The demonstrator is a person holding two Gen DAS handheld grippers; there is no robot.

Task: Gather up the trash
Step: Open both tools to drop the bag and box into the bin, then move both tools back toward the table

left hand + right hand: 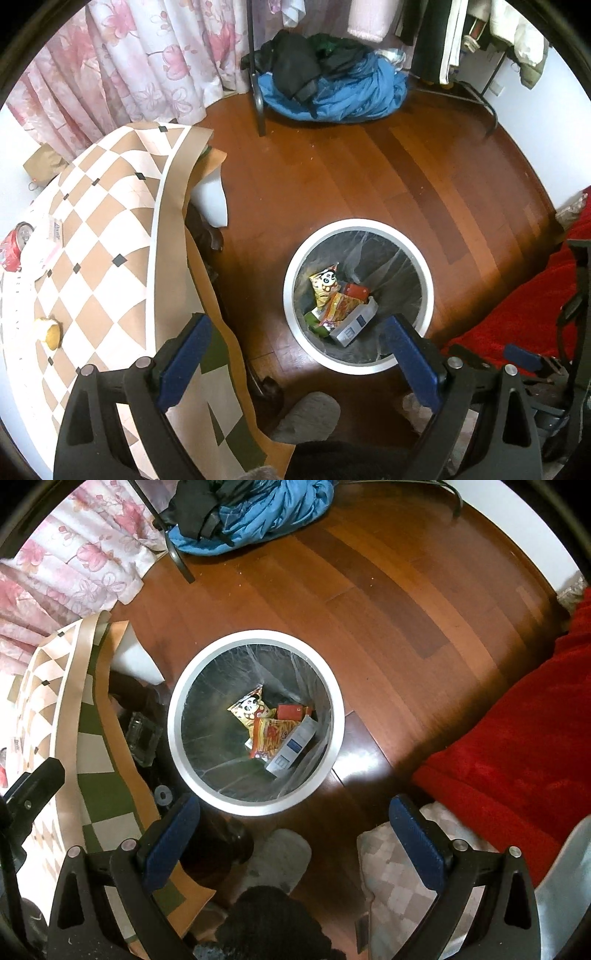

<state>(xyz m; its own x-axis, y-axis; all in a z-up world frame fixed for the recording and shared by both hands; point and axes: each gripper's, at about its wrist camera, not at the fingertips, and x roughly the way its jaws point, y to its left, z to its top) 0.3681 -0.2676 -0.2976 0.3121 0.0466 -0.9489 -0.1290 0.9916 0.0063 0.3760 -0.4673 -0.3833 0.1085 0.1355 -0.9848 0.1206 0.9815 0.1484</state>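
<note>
**Over the bin, both grippers empty — table trash still to fetch**

Nearest the lenses: left gripper (297,354) spread wide, blue pads w/ nothing between them. Right gripper (295,834) likewise wide, nothing held. Both hang above the floor, pointing down toward the bin. Person's grey slipper (279,856) shows just below the jaws.

Mid-ground: round white-rimmed waste bin w/ clear plastic liner (177,734) stands on the red-brown wooden floor (388,602), just beside the table edge. Already inside: yellow panda-print snack wrapper (249,710), orange-red noodle packet (271,738), small red carton (291,712), white-and-blue flat box (295,747).

Left side: table under a beige-and-white diamond-check cloth (110,229). On it, far-left edge of left view: crushed red drinks can (16,245), lying tilted, plus a small printed paper slip (55,227) near it. Closer along the cloth, a yellowish half-eaten bun or fruit (50,330) — can't tell which.

Handling, my guess: can is light, thin metal, slick; dents easily, so pinch across the body mid-way, moderate squeeze. Slip is flimsy, lies flat — hard to get a pad under; take it by a raised edge. Food scrap looks soft, will squash; grip gently across widest part.

Far: blue and black clothes heap (332,88), pink floral curtain (147,66), red blanket (517,720) at right.
</note>
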